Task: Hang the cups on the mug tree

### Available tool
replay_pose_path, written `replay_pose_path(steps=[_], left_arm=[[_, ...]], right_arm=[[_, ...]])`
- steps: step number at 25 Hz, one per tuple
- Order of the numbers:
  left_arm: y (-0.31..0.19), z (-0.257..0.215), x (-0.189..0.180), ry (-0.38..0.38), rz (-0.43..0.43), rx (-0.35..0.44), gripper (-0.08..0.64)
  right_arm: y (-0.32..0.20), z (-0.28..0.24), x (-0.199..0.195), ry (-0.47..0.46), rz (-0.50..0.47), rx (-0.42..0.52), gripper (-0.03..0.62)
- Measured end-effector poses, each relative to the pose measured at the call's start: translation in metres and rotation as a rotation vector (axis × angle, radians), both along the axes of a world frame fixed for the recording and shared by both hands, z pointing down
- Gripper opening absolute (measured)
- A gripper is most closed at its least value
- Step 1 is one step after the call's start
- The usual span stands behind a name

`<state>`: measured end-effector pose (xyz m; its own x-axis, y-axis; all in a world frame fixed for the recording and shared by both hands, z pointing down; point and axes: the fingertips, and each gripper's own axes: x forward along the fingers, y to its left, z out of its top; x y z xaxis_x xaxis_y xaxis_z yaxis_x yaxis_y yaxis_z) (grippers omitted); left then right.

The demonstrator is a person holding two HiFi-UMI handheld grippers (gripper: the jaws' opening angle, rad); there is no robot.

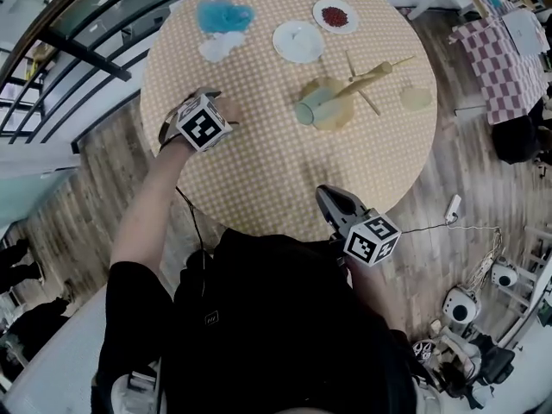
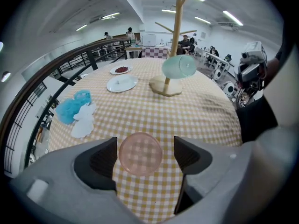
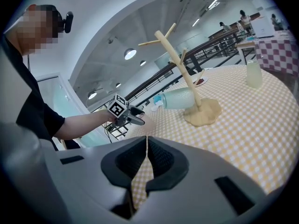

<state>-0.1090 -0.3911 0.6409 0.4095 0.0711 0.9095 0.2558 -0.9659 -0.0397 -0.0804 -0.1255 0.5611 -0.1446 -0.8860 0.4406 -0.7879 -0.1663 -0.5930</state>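
Left arm is stretched out bare over the near-left part of the round checked counter (image 1: 259, 179), wrist bent over, and the left gripper (image 2: 145, 147) points steeply down at the cloth. Its fingers (image 2: 100, 160) stand wide apart, and right between them sits the pink cup (image 2: 140, 154), see-through, on the counter, with a gap showing on either side, so neither pad is touching it. The right gripper (image 1: 323, 193) is tucked in close to the person's body at the near edge, tilted only a little downward, fingers pressed together with nothing in them. It faces the mug tree (image 1: 358, 83), which stands upright on its round base towards the far right of the counter's middle. A teal cup (image 1: 310, 109) hangs on its side low against the trunk, while the upper pegs are bare. A pale cup (image 1: 416, 98) stands just right of the tree, apart from its base. At the far side there's a white plate (image 1: 298, 41), a small dish of something red (image 1: 335, 15), and further left a blue fluffy bundle (image 1: 224, 14) touching a white cloth (image 1: 220, 46).
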Motion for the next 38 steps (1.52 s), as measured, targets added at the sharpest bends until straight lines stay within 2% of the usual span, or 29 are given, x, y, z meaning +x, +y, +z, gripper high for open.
replay_pose_path(steps=[9,11,12,18,22,30,34,38], left_arm=[[-0.005,0.019,0.006,-0.041,-0.022,0.031,0.37],[-0.008,0.022,0.005,-0.042,-0.027,0.034,0.351],[-0.011,0.023,0.003,-0.039,-0.034,0.031,0.333],[-0.009,0.018,-0.005,-0.028,-0.075,0.021,0.328],[0.002,0.001,-0.004,0.028,-0.103,0.012,0.328],[0.033,-0.046,-0.022,0.105,-0.155,0.067,0.328],[0.054,-0.067,-0.035,0.113,-0.191,0.084,0.328],[0.075,-0.081,-0.037,0.1,-0.234,0.131,0.328]], right_arm=[[0.006,-0.005,0.0,0.024,-0.01,-0.014,0.018],[0.008,-0.006,-0.003,0.027,-0.004,-0.016,0.018],[0.008,-0.007,-0.005,0.029,0.0,-0.016,0.018],[0.018,-0.013,-0.013,0.043,0.013,-0.018,0.018],[0.026,-0.018,-0.014,0.061,0.003,-0.018,0.018],[0.025,-0.037,-0.014,0.088,-0.074,0.043,0.018],[0.031,-0.044,-0.015,0.087,-0.144,0.078,0.018],[0.049,-0.05,0.004,0.09,-0.199,0.102,0.018]])
